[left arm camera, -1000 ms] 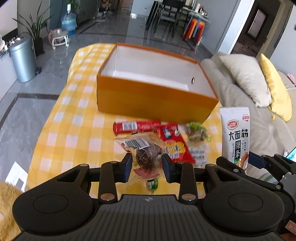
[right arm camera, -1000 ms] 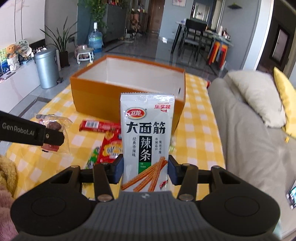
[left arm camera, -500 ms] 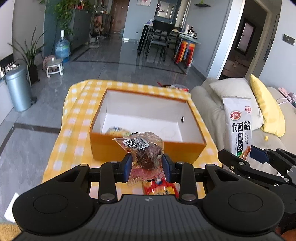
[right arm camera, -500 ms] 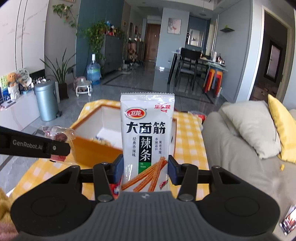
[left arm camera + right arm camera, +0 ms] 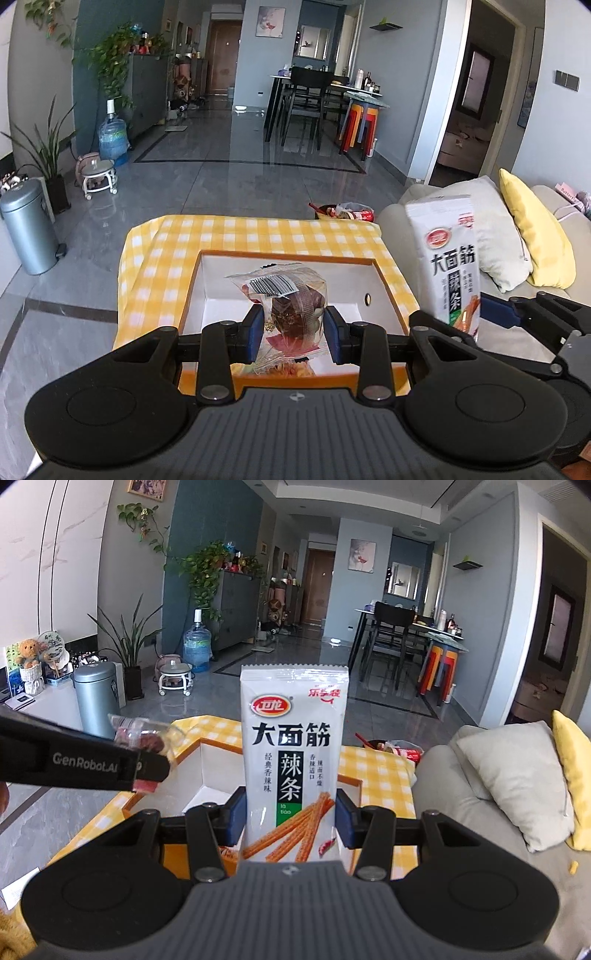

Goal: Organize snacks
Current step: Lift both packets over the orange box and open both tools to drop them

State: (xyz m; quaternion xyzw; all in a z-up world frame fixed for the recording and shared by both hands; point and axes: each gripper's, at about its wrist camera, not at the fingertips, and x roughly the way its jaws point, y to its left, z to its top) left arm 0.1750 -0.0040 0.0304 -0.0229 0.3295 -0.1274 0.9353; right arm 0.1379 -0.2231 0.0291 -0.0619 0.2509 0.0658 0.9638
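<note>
While both tools (image 5: 291,328) (image 5: 290,819) rose, clear packet (image 5: 284,299), white packet (image 5: 293,760) stay clamped above box (image 5: 388,291).

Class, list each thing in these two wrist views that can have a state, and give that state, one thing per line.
left gripper: shut on the clear snack packet
clear snack packet: held, lifted over the box
right gripper: shut on the white spicy-strip packet
white spicy-strip packet: held upright, off the table
orange box: open, no lid
grey bin: lid closed
</note>
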